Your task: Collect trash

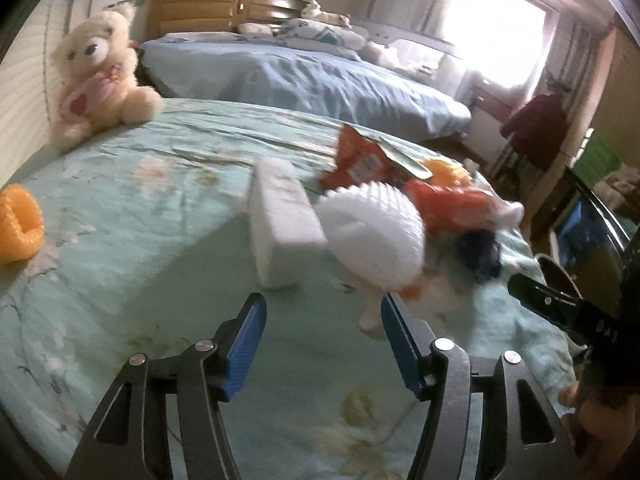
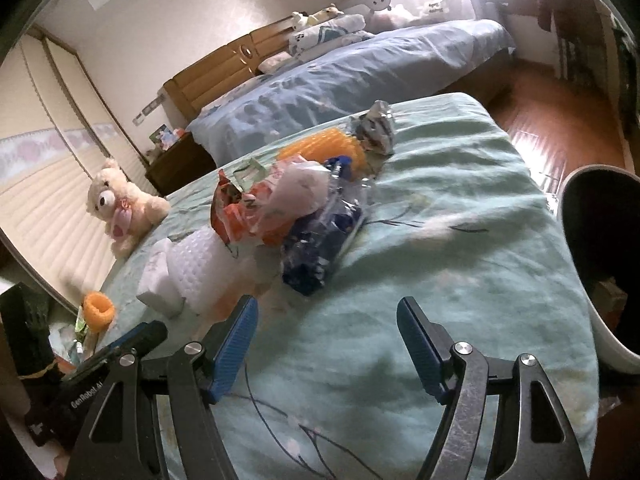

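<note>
Mint-green floral cotton bedsheet (image 2: 460, 248): matt, creased cloth. On it a white foam net sleeve (image 1: 372, 236), orange foam net sleeve (image 1: 18, 224), glossy crinkled orange snack wrapper (image 1: 360, 160), clear-and-blue plastic bag (image 2: 320, 232), fuzzy cream plush teddy bear (image 1: 100, 72). Left gripper (image 1: 323, 340): matt dark metal arms, ribbed blue plastic pads (image 1: 248, 344); glossy wooden floor (image 2: 552, 120).

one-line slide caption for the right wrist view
Open right gripper hovers over the green bedspread, facing a trash pile; bin at right.
</note>
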Motion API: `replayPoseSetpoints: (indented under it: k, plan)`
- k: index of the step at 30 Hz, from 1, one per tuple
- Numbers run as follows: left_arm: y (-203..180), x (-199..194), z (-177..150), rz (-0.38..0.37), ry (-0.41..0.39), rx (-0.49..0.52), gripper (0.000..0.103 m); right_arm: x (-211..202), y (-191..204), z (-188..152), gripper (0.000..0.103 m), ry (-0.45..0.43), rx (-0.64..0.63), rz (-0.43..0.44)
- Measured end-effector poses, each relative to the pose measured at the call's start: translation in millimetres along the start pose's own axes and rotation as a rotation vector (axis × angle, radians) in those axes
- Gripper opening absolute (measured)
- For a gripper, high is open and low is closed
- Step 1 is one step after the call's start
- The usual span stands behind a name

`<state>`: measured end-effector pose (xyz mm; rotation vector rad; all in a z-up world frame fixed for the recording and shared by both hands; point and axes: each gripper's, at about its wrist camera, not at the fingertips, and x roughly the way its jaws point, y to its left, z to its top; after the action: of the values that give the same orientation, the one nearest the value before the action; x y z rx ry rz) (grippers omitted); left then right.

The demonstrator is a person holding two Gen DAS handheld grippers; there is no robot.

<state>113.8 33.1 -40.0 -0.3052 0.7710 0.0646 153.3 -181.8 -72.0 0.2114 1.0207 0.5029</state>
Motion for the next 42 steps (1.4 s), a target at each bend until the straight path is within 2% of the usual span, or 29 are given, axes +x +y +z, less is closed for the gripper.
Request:
replayPoseSetpoints:
  k: [2,9,10,12,13,14,15,18,28,42]
  plan:
    - [3,4,5,0.018,0.0,-0.007,0.065,5,2,4,0.073,0.001,-0.006,-0.007]
    - [5,27,20,0.087,0.001,0.002,0.064,31,7,19,0.072,0.017,-0.036,-0.051]
    - [6,29,21,0.091,-0.004,0.0,0.063,34,8,21,0.068,0.015,-0.044,-0.06]
    - [6,33,22,0.1,-0.005,0.005,0.058,38,8,22,0.052,0.018,-0.052,-0.076]
    - [5,35,22,0.091,-0.001,0.01,0.052,39,7,22,0.036,0.022,-0.049,-0.083]
    - [5,36,22,0.084,0.004,0.019,0.036,39,6,22,0.035,0.024,-0.044,-0.084]
    - [5,37,22,0.077,0.009,0.028,0.029,37,4,21,0.034,0.019,-0.041,-0.081]
    - [3,33,20,0.071,-0.017,0.044,0.028,28,0,20,0.031,0.002,-0.046,-0.09]
    - [-6,3,9,-0.02,-0.052,0.054,0.027,-8,-29,8,0.03,-0.034,0.001,-0.104]
    - [-55,-25,-9,-0.152,-0.06,0.197,0.028,-54,-58,-7,0.03,-0.09,0.055,-0.115]
